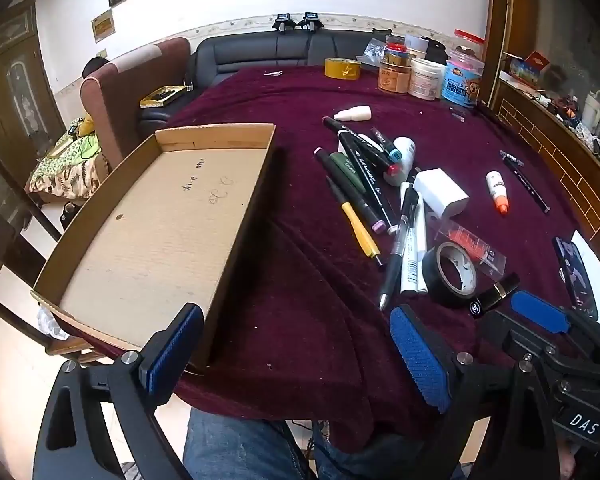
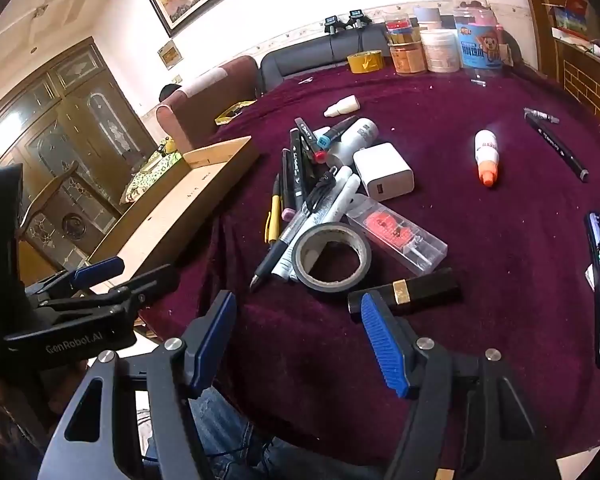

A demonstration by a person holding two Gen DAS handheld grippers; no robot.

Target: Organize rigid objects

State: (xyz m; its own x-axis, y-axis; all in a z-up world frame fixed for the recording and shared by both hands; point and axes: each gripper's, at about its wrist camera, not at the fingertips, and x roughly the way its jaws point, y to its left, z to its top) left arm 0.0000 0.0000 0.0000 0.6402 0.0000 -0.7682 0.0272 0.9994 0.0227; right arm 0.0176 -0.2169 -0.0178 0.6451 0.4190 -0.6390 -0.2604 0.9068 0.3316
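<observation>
Box: left on the tablecloth.
Pens: right of box.
Tape roll: before pens.
Jars: far behind.

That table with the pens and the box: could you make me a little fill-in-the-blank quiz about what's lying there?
1. The cardboard box holds ____.
2. The cloth on the table is dark ____.
3. The white charger lies beside the pile of ____.
4. The jaws of both the left gripper and the right gripper are ____.

Missing words: nothing; red; pens; open
</observation>
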